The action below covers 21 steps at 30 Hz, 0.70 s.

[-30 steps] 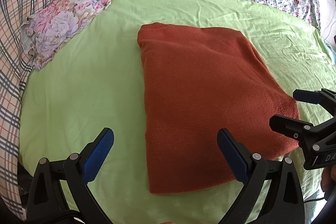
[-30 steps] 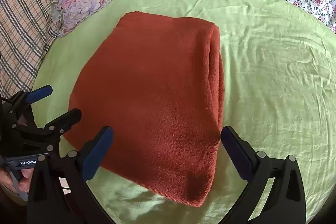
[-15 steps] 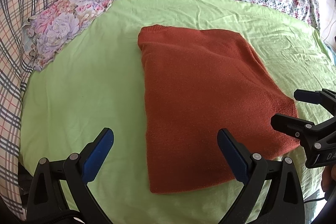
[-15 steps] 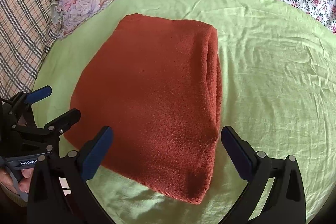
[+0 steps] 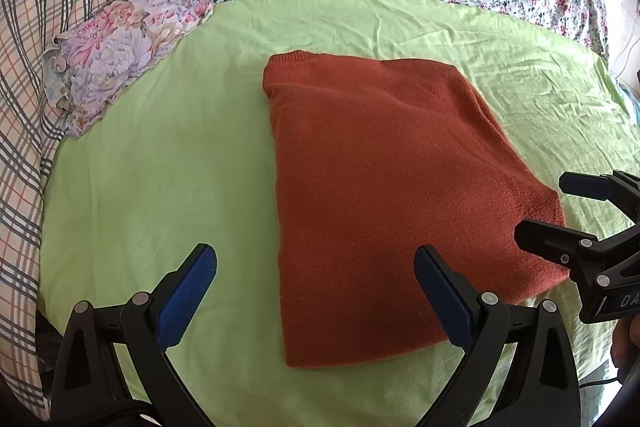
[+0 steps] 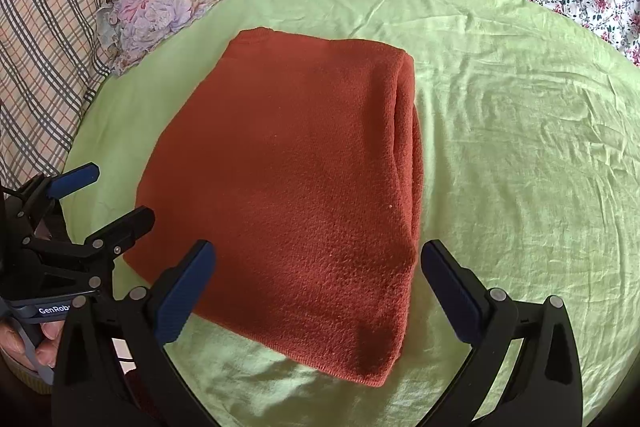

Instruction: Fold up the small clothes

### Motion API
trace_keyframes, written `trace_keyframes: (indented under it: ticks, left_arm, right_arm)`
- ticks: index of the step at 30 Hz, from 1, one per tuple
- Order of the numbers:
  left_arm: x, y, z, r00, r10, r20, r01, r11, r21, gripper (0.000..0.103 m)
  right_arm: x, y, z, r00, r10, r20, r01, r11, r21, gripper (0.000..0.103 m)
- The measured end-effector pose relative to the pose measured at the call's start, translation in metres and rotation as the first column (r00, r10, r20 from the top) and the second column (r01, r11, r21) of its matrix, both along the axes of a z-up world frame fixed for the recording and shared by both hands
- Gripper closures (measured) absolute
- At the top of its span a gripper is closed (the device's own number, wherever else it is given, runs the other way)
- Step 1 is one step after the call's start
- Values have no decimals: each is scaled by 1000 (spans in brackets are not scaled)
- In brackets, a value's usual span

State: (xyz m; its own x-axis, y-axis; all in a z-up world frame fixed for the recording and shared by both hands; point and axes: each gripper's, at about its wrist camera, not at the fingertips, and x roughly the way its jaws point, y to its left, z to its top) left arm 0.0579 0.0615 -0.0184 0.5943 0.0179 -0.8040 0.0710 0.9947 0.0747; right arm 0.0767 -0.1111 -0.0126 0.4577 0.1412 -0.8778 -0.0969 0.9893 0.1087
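Nothing much has shifted: folded rust sweater (image 5: 384, 195) lies mid-sheet (image 5: 160, 167), toward the near edge. Soft, light, thick knit; best pinched at near corners. Left gripper (image 5: 316, 299) and right gripper (image 6: 318, 297) hover, jaws spread, empty.

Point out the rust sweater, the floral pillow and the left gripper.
rust sweater (image 5: 384, 195), left wrist view, middle of top layer.
floral pillow (image 6: 168, 7), right wrist view, centre of cover.
left gripper (image 5: 316, 297), left wrist view, midway between fingertips.

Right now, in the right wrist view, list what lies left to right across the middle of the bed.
Plaid blanket → left gripper → folded rust sweater → bare green sheet.
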Motion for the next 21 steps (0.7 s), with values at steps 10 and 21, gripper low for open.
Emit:
trace_keyframes:
  ticks: [10, 21]
  left_arm:
    - [-1, -1, 1, 1000, -4, 6, 4, 1000, -2, 3]
    - [-1, -3, 2, 1000, -4, 6, 4, 1000, -2, 4]
  right_arm:
    - [-1, 0, 2, 1000, -4, 6, 4, 1000, -1, 1]
    - [-1, 2, 4, 1000, -6, 6, 6, 1000, 0, 1]
